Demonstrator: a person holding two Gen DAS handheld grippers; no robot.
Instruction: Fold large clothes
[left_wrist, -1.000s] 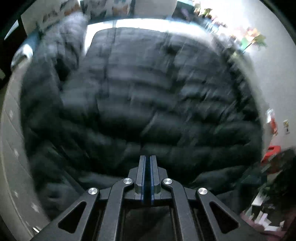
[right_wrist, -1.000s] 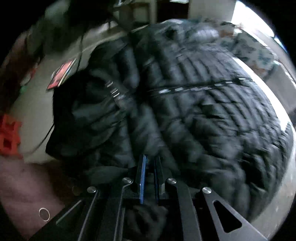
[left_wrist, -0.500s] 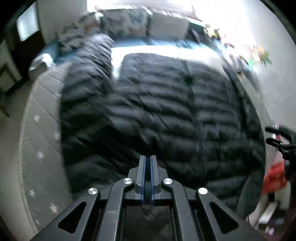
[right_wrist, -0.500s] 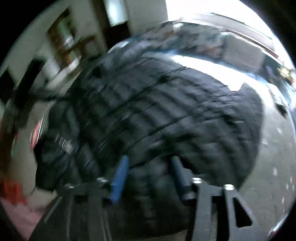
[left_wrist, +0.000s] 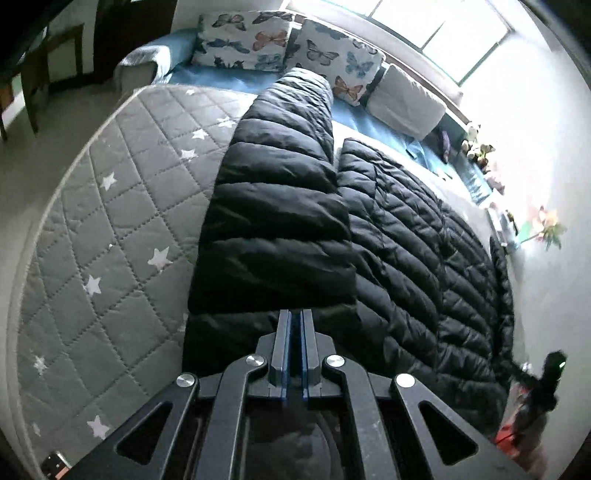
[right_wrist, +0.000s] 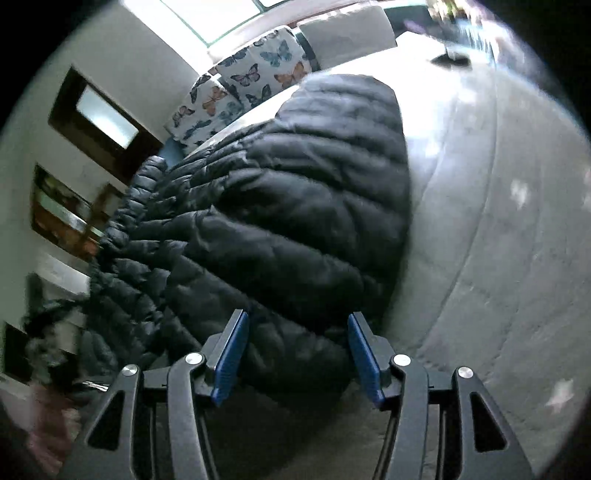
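Now black puffer jacket (left_wrist: 388, 240) across grey quilted mattress (left_wrist: 110, 229)

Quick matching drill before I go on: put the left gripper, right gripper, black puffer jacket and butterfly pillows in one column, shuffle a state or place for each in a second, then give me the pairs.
Things:
1. left gripper
2. right gripper
3. black puffer jacket
4. butterfly pillows

States or places:
A. propped at the far end of the bed
B. fingers wide apart
C. spread across the grey star quilt
D. fingers pressed together

Pairs: 1-D, 2-B, 3-C, 4-A
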